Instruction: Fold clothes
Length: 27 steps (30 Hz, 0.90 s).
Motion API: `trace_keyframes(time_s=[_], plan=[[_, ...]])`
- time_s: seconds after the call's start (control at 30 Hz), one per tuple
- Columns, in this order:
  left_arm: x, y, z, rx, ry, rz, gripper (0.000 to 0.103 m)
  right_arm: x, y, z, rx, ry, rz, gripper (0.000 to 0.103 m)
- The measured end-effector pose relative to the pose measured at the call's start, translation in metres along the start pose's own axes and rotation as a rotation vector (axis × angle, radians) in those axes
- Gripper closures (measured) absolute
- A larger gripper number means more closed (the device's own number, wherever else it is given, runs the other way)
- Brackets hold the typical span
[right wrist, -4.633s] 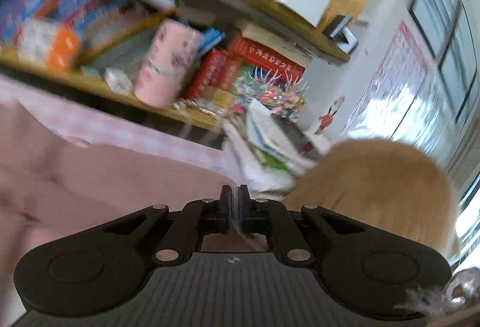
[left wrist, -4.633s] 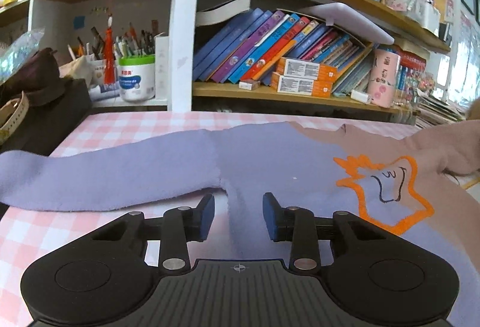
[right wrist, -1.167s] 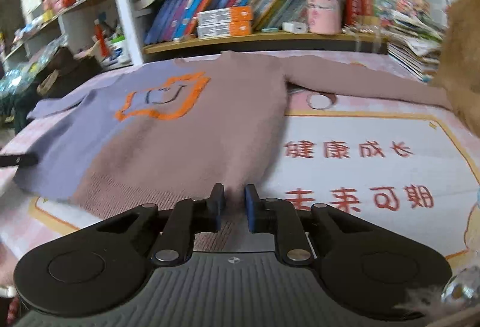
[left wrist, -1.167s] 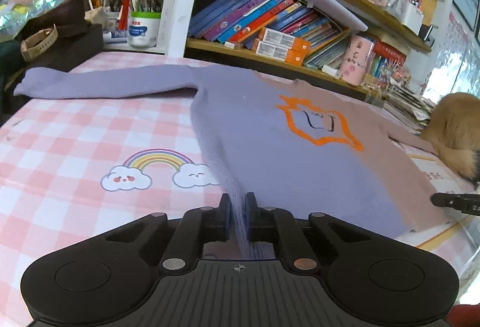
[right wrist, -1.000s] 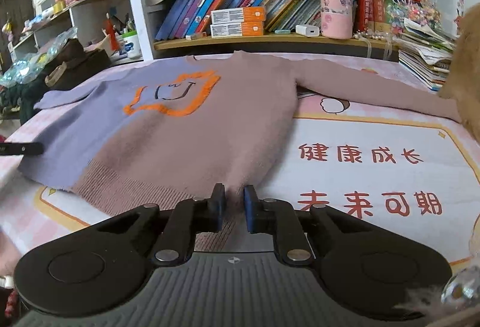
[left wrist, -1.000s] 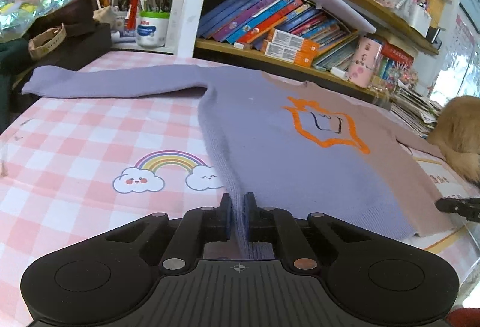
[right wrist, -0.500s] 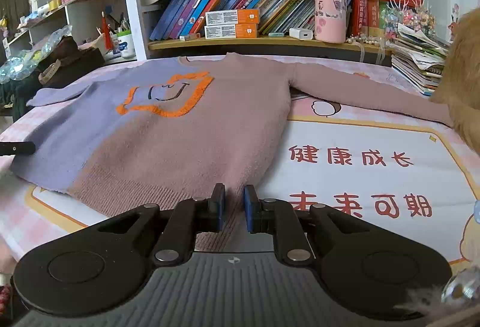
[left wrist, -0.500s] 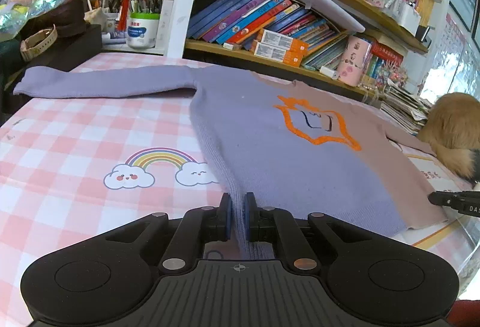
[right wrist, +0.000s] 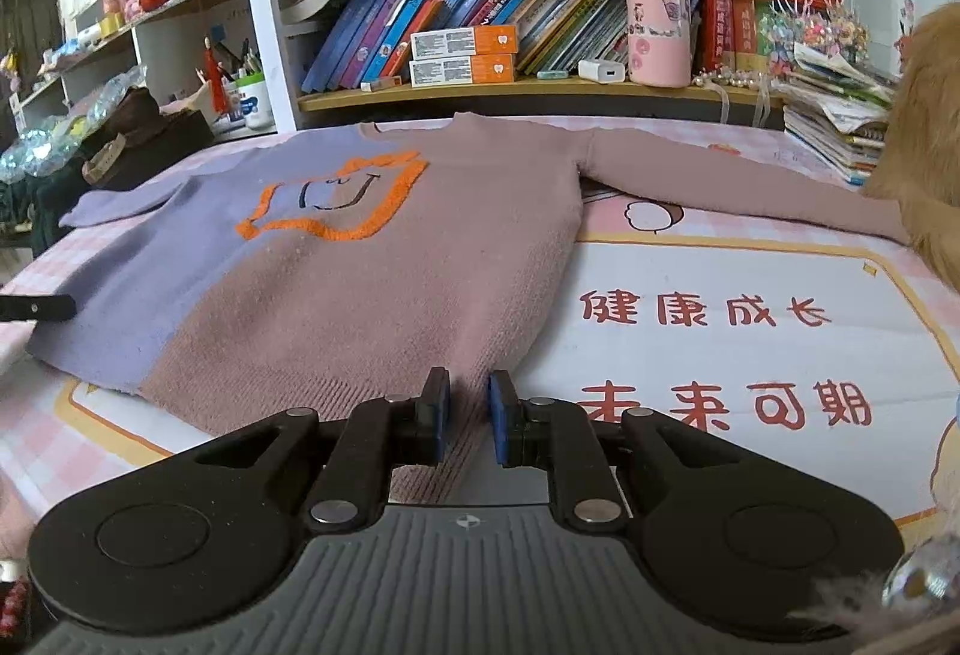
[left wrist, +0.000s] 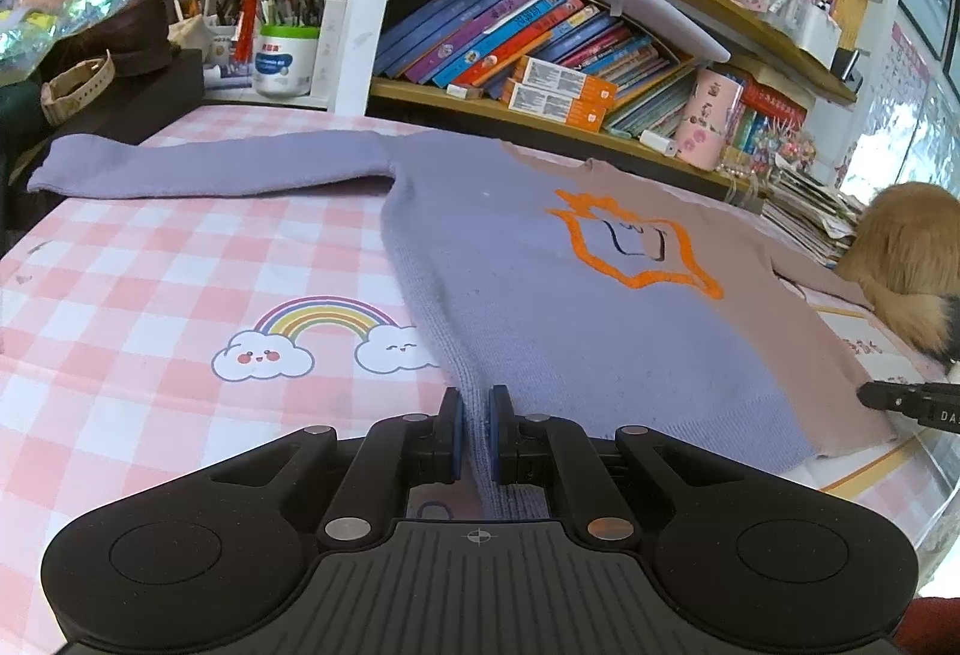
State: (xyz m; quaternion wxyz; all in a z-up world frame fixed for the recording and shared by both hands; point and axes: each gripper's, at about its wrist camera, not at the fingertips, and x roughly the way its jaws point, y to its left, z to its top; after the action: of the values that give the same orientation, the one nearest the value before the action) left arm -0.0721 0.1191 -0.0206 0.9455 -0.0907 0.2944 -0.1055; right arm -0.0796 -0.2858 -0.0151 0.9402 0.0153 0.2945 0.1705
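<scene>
While laid flat w/ sleeves out, sweater (left wrist: 558,295) is half lilac, half mauve.

Lilac-and-mauve sweater (left wrist: 576,307), pink-checked tablecloth (left wrist: 150,283)

A lived-in home room: crammed bookshelves (right wrist: 480,24), pink checked tablecloth (left wrist: 150,295), cat (left wrist: 906,259).

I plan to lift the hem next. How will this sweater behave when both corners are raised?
The sweater is a soft knit lying limp on the table, so it will likely sag between the left gripper and right gripper. Its spread sleeves would probably trail. The fuzzy fabric seems unlikely to slip.
</scene>
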Motion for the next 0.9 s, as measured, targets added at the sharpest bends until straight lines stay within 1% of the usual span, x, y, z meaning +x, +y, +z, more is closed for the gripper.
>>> trace_keyframes(time_s=[0.03,0.07,0.1,0.13,0.17,0.2,0.23,0.27,0.3,0.33,0.37,0.4,0.43,0.47,0.57,0.6,0.63,0.67,0.73,0.87,0.9], plan=[[0.0,0.0,0.0,0.002,0.0,0.002,0.095,-0.001,0.0,0.0,0.003,-0.002,-0.003,0.087],[-0.001,-0.001,0.0,0.004,0.0,0.007,0.094,-0.001,0.0,0.0,0.005,-0.003,-0.006,0.083],[-0.002,-0.001,0.0,0.007,-0.001,0.018,0.09,-0.002,0.0,0.001,0.004,-0.011,-0.007,0.08],[-0.004,-0.002,0.001,0.011,-0.003,0.032,0.09,-0.004,0.001,0.001,0.004,-0.021,-0.002,0.072],[-0.007,-0.003,0.002,0.017,-0.009,0.045,0.089,-0.006,0.002,0.002,0.006,-0.037,0.015,0.068],[-0.01,-0.004,0.004,0.022,-0.021,0.055,0.088,-0.009,0.003,0.003,0.008,-0.052,0.033,0.067],[-0.013,-0.005,0.006,0.022,-0.035,0.063,0.084,-0.011,0.004,0.004,0.01,-0.067,0.05,0.064],[-0.016,-0.005,0.007,0.022,-0.049,0.069,0.08,-0.014,0.006,0.005,0.005,-0.082,0.064,0.059],[-0.019,-0.006,0.009,0.024,-0.063,0.076,0.072,-0.016,0.009,0.007,-0.003,-0.094,0.072,0.056],[-0.022,-0.008,0.011,0.03,-0.078,0.085,0.061,-0.017,0.012,0.007,-0.016,-0.105,0.078,0.05],[-0.024,-0.011,0.012,0.043,-0.092,0.094,0.055,-0.019,0.015,0.008,-0.033,-0.116,0.082,0.041],[-0.025,-0.015,0.012,0.066,-0.104,0.104,0.045,-0.019,0.017,0.008,-0.043,-0.119,0.084,0.037],[-0.026,-0.018,0.012,0.089,-0.115,0.114,0.037,-0.019,0.02,0.008,-0.053,-0.123,0.085,0.029],[-0.026,-0.022,0.011,0.116,-0.128,0.121,0.035,-0.019,0.022,0.009,-0.063,-0.126,0.086,0.022],[-0.029,-0.032,0.008,0.186,-0.165,0.089,0.027,-0.017,0.03,0.01,-0.1,-0.133,0.094,0.015],[-0.03,-0.035,0.006,0.207,-0.178,0.076,0.019,-0.015,0.033,0.011,-0.115,-0.134,0.099,0.014],[-0.03,-0.037,0.005,0.221,-0.189,0.068,0.016,-0.013,0.036,0.013,-0.131,-0.135,0.103,0.012],[-0.031,-0.038,0.005,0.225,-0.199,0.068,0.015,-0.01,0.041,0.016,-0.157,-0.137,0.105,0.01],[-0.033,-0.036,0.005,0.219,-0.211,0.083,0.006,-0.003,0.05,0.023,-0.2,-0.143,0.106,0.006],[-0.037,-0.021,0.006,0.169,-0.221,0.148,0.002,0.011,0.068,0.039,-0.253,-0.163,0.134,0.0],[-0.037,-0.016,0.006,0.152,-0.221,0.168,0.0,0.016,0.072,0.042,-0.269,-0.165,0.143,0.0]])
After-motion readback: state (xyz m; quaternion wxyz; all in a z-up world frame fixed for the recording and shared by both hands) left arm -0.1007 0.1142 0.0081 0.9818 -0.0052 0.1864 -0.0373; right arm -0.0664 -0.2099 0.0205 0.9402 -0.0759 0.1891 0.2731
